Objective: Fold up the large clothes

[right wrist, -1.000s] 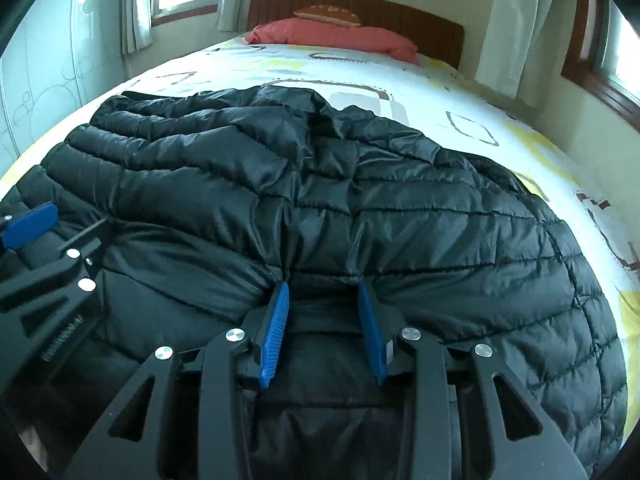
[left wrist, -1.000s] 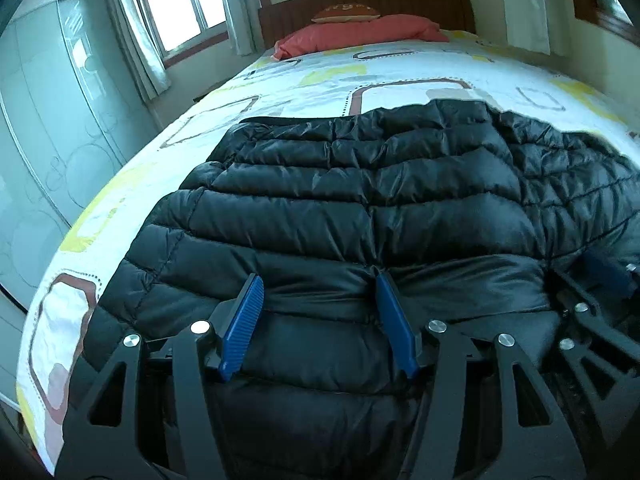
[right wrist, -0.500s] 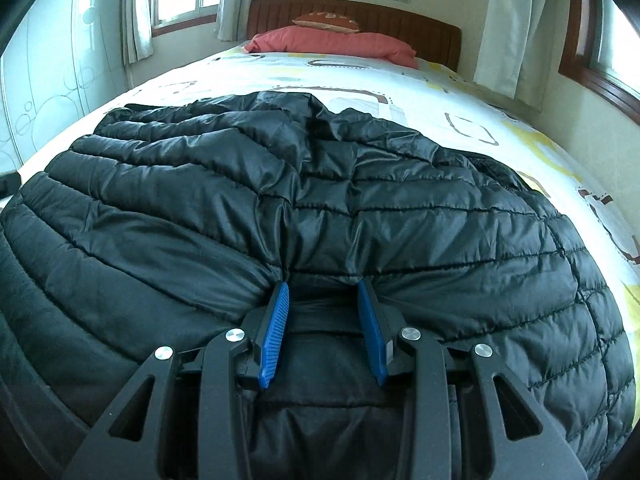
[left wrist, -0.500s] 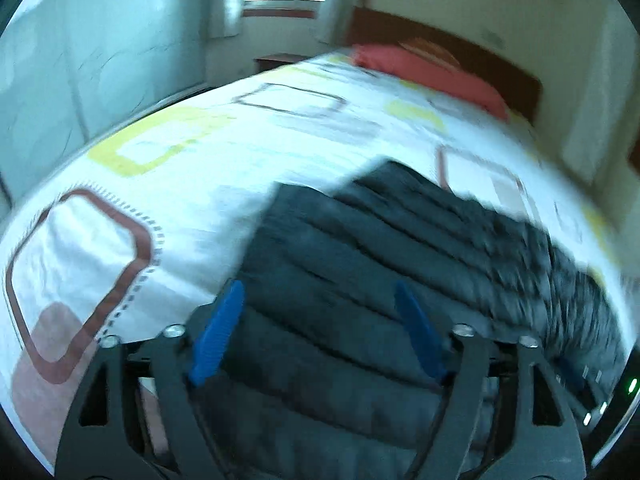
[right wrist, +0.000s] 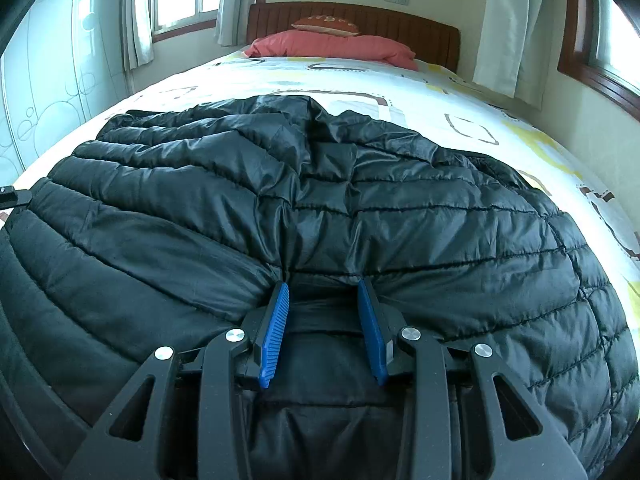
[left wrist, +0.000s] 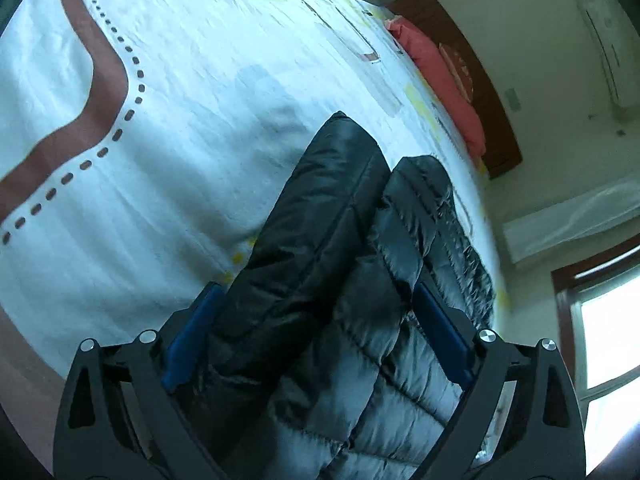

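On the bed (right wrist: 460, 100), the black jacket (right wrist: 320, 208) is pinched in the right gripper (right wrist: 324, 300); the left gripper (left wrist: 316, 320), jaws just widened, straddles its sleeve.

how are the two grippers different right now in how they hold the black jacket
The left gripper stands wide, its jaws having just been opening, straddling a thick fold of the jacket; the right gripper is narrow, pinching a bunch of the jacket. The left gripper's view is tilted across the bed; the right gripper's is level. Both have blue pads.
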Motion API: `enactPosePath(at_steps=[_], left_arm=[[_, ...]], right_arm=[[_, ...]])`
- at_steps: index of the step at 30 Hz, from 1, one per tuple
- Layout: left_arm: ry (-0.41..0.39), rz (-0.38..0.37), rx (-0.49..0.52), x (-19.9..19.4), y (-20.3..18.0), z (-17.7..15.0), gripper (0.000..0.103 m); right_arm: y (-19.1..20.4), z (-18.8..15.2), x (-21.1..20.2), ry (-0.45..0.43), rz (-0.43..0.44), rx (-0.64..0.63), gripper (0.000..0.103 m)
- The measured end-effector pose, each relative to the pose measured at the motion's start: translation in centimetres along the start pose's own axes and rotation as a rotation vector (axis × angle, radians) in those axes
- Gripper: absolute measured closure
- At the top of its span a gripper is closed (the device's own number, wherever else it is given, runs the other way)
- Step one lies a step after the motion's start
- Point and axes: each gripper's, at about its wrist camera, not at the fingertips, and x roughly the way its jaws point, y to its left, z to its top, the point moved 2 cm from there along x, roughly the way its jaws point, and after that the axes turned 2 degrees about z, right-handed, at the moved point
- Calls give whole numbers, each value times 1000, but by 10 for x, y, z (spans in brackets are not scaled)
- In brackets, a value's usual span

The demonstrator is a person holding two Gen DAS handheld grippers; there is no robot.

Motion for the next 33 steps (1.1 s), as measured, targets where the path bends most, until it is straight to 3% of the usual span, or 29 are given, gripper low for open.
enactPosePath(at_steps=[4, 9, 14, 17, 20, 22, 24, 28, 33], left_arm=[[44, -113, -9, 2, -7, -5, 11], [29, -75, 11, 9, -2, -7, 15], [23, -85, 40, 6, -5, -11, 52], [-7, -77, 87, 3, -9, -15, 63], [-29, -48, 121, 2, -16, -17, 67], [-35, -34, 133, 2, -19, -19, 68], [-34, -34, 134, 2, -17, -18, 68], [-35, -35, 130, 1, -16, -19, 68], [-30, -39, 122, 1, -15, -19, 68]], right_arm=[[0, 0, 0, 0, 0, 0, 66], [-1, -1, 1, -1, 0, 1, 66], [0, 1, 0, -3, 1, 1, 66], [0, 2, -2, -2, 10, 7, 66], [-6, 7, -4, 0, 46, 39, 66], [-12, 10, -8, -4, 76, 75, 58], [-25, 15, -15, -24, 96, 137, 49], [-68, 27, -37, -95, 93, 258, 44], [-168, 33, -53, -168, 55, 491, 29]])
